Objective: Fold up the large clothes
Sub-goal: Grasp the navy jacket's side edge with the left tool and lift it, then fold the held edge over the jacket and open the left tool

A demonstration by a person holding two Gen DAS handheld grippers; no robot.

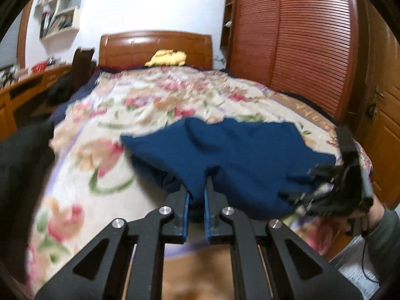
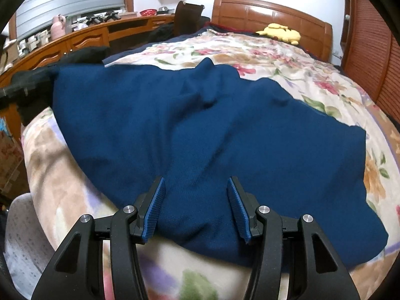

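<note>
A soft, wrinkled blue garment lies at the near edge of the floral-quilted bed. The left gripper pinches its hem, lifted; the right gripper hovers over it, angled down, jaws apart.

Both wrist views look low and close up the bed toward its headboard.
</note>
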